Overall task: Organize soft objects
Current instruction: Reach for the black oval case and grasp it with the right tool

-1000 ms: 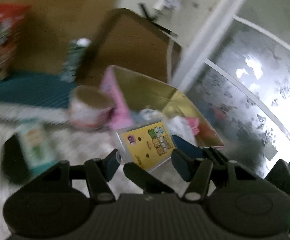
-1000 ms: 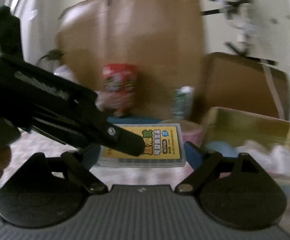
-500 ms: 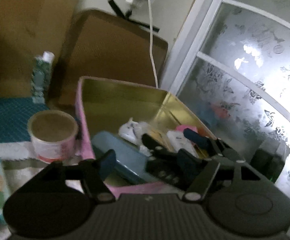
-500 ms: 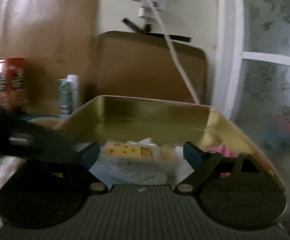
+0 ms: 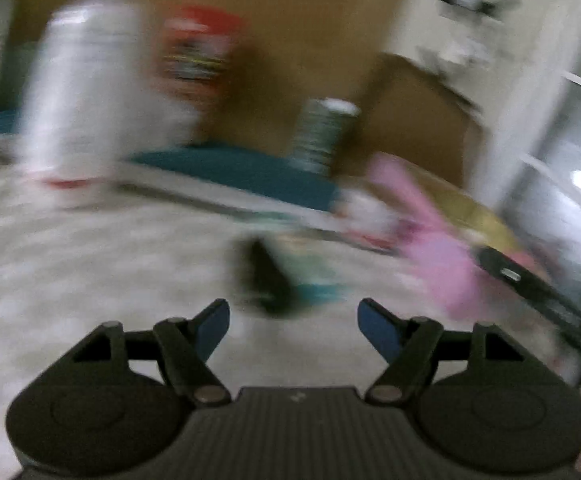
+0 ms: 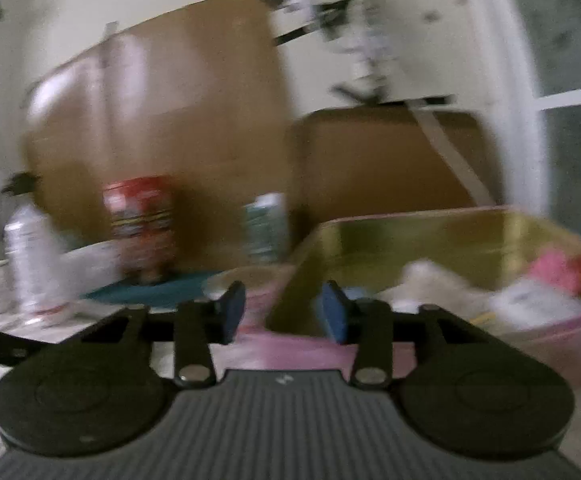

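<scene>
Both views are motion-blurred. My left gripper (image 5: 292, 322) is open and empty above the pale patterned cloth, pointing at a small teal pack (image 5: 310, 276) lying beside a dark object (image 5: 264, 280). The pink box with the gold inside (image 5: 442, 256) is to its right. My right gripper (image 6: 284, 314) is open and empty, just in front of the box's near-left corner (image 6: 290, 344). Inside the box lie white soft items (image 6: 430, 280), a pink one (image 6: 554, 270) and a pale pack (image 6: 530, 300).
A white bottle (image 5: 78, 92), a red canister (image 5: 198, 52) and a green-white can (image 5: 322, 136) stand at the back by a teal mat (image 5: 242, 168). Brown cardboard (image 6: 194, 128) leans on the wall. The right gripper's arm (image 5: 546, 292) crosses the left view.
The yellow pack went from my right gripper into the box; that gripper has pulled back empty. My left gripper has swung left, away from the box, toward the cloth.
</scene>
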Demonstrator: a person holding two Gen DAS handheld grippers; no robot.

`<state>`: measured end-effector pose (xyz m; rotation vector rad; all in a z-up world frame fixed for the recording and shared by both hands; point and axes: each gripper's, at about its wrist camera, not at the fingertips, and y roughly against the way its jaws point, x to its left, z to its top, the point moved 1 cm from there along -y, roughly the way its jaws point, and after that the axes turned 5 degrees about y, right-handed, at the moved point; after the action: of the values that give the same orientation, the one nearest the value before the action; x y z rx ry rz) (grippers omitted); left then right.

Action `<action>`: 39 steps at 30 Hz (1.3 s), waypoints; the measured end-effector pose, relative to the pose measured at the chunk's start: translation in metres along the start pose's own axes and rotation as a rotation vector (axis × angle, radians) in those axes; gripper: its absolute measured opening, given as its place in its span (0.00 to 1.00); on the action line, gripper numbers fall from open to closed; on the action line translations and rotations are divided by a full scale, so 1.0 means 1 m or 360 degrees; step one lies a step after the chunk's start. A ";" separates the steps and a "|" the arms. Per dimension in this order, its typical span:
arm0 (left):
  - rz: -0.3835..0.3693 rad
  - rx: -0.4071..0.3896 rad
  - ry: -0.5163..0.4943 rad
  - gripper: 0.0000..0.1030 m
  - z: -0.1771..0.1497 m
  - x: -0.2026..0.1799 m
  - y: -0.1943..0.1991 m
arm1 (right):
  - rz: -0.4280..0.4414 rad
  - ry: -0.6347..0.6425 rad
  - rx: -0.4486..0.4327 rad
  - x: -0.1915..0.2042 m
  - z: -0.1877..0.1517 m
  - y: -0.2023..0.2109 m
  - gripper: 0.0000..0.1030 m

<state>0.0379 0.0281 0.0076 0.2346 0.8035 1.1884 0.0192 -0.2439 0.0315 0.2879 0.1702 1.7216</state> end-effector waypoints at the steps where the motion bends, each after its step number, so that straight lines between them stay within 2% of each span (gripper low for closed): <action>1: 0.0059 -0.0036 0.0026 0.71 0.002 0.014 0.004 | 0.0069 0.0004 0.0037 0.011 -0.001 -0.006 0.36; 5: 0.0201 -0.0122 0.0037 0.71 0.001 0.041 0.009 | 0.0197 0.0007 0.0173 0.046 -0.005 -0.032 0.36; 10: 0.0110 -0.0131 0.0076 0.75 0.000 0.047 0.010 | 0.0220 0.0107 0.0341 0.082 -0.016 -0.062 0.36; 14: 0.0050 -0.0118 0.0085 0.75 -0.002 0.046 0.007 | 0.0216 0.0155 0.0374 0.097 -0.018 -0.069 0.36; 20: -0.0055 -0.0129 0.0213 0.75 -0.002 0.064 0.010 | 0.0280 0.0307 0.0421 0.127 -0.020 -0.087 0.37; 24: -0.0068 -0.0130 0.0225 0.77 -0.002 0.065 0.010 | 0.0265 0.0277 0.0450 0.127 -0.021 -0.100 0.47; 28: -0.0080 -0.0131 0.0236 0.79 -0.002 0.067 0.011 | 0.0304 0.0237 0.0458 0.124 -0.022 -0.098 0.47; 30: -0.0087 -0.0133 0.0251 0.79 -0.002 0.068 0.011 | 0.0400 0.0296 0.0472 0.131 -0.025 -0.095 0.49; 34: -0.0100 -0.0134 0.0274 0.80 -0.002 0.070 0.011 | 0.0447 0.0428 0.0543 0.145 -0.031 -0.096 0.51; 39: -0.0094 -0.0131 0.0263 0.81 -0.002 0.068 0.011 | 0.0470 0.0346 0.0569 0.138 -0.030 -0.098 0.50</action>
<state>0.0382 0.0928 -0.0170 0.0448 0.8972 1.1928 0.0827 -0.0898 -0.0110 0.4028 0.6248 2.0114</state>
